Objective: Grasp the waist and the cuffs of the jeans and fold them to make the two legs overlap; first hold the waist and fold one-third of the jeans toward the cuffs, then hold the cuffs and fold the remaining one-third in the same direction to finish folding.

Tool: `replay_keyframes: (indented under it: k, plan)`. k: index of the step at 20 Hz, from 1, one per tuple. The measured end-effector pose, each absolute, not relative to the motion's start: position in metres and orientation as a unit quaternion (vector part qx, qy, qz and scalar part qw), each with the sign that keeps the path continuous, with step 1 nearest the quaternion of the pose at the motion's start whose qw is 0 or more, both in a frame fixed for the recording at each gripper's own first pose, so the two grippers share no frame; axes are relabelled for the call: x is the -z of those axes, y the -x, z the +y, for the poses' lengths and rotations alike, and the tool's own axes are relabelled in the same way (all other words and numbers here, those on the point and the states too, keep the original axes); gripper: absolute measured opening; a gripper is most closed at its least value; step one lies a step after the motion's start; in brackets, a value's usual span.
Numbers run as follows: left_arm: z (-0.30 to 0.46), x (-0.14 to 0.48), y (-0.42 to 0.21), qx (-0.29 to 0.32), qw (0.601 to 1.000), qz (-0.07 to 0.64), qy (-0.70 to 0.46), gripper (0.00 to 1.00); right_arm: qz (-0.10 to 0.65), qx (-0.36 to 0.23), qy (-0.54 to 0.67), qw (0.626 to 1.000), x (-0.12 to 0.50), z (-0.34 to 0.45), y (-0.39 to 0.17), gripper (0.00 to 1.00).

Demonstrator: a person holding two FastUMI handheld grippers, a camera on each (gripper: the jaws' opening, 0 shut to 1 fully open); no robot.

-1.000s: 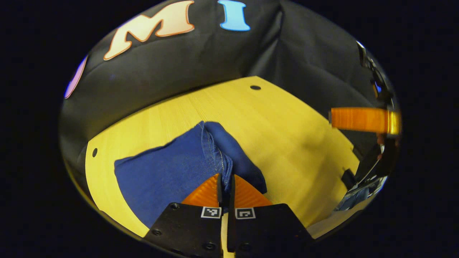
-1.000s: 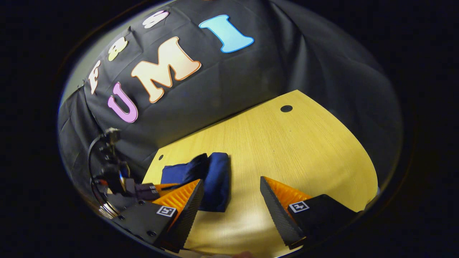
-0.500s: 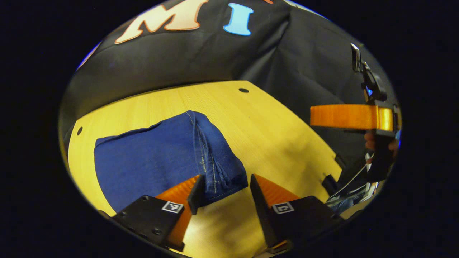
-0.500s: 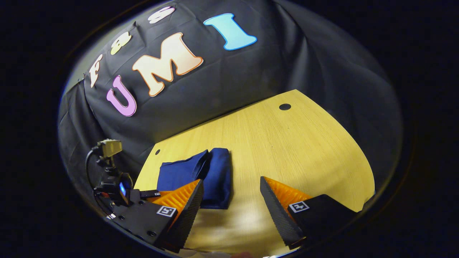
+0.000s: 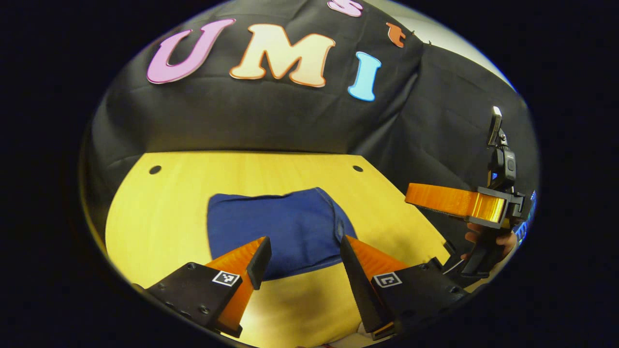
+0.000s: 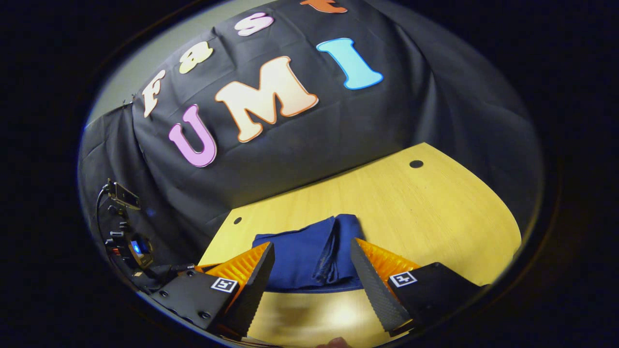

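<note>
Now the jeans (image 5: 280,227) lie folded in a compact bundle on the table (image 5: 159,217), with both the left gripper (image 5: 302,261) and right gripper (image 6: 312,270) spread open above it, so a stray brush could undo the layers.

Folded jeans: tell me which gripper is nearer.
Left. The left gripper hovers open at the jeans' near edge; the right gripper hangs off to their side.
</note>
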State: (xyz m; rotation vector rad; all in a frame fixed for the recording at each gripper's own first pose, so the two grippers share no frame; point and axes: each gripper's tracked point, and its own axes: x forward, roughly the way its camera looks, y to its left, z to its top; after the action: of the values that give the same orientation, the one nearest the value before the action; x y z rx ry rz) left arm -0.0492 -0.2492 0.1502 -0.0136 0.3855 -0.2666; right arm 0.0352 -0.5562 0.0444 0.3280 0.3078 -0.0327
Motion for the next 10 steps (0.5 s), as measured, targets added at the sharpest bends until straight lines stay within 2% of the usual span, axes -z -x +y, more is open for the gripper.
replay_keyframes:
  k: [10]
  plan:
    - [-0.201, -0.162, 0.076, 0.128, 0.977, 0.161, 0.061, 0.85, 0.139, 0.015, -0.132, 0.981, -0.053, -0.51, -0.018, 0.98]
